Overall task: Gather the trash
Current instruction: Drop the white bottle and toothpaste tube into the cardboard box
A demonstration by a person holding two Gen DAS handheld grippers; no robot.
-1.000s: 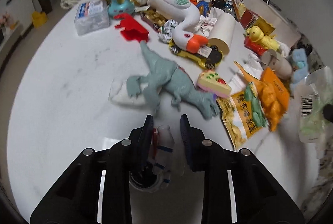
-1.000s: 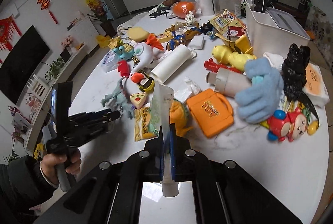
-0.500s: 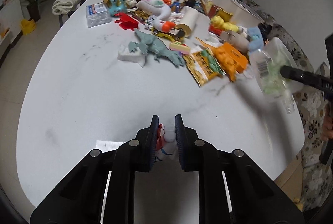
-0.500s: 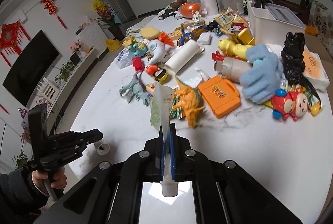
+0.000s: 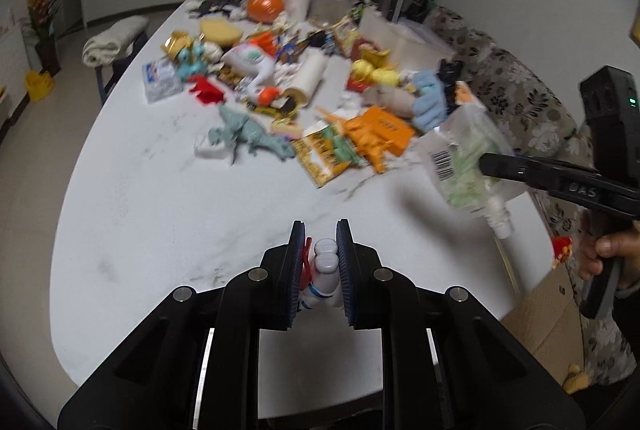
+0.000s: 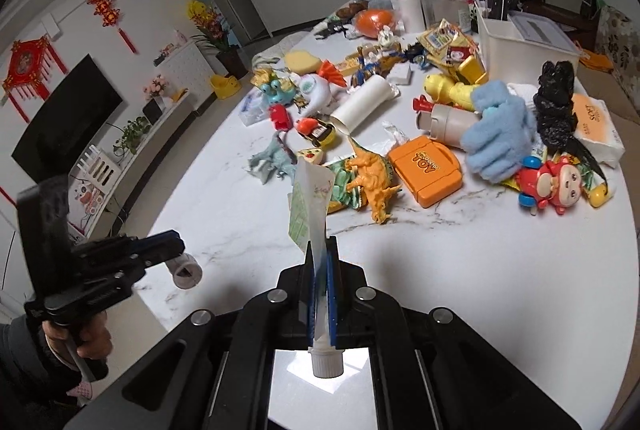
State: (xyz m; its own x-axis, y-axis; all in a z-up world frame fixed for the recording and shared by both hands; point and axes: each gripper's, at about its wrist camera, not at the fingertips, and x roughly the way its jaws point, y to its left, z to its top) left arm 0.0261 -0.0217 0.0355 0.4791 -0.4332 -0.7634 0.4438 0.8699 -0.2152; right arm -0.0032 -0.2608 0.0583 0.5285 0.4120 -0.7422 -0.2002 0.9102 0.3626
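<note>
My left gripper [image 5: 321,230] is shut on a small white plastic bottle [image 5: 322,272] with blue and red markings, held above the near edge of the white marble table [image 5: 168,214]. It also shows in the right wrist view [image 6: 186,270] in that gripper [image 6: 176,238]. My right gripper [image 6: 321,244] is shut on a clear squeeze pouch [image 6: 310,206] with green print and a white cap. The pouch [image 5: 466,166] hangs over the table's right edge in the left wrist view, held by the right gripper [image 5: 486,161].
The table's far half holds a pile of toys and wrappers: a grey dinosaur [image 5: 248,134], a snack packet [image 5: 326,154], an orange toy case [image 6: 426,166], a blue glove [image 6: 500,138], a paper roll [image 6: 360,106]. A cardboard box [image 5: 548,314] sits on the floor at right.
Both grippers have pulled back from the pile toward the near edge, each still holding its item. The right gripper with the pouch has moved over the table's right edge.
</note>
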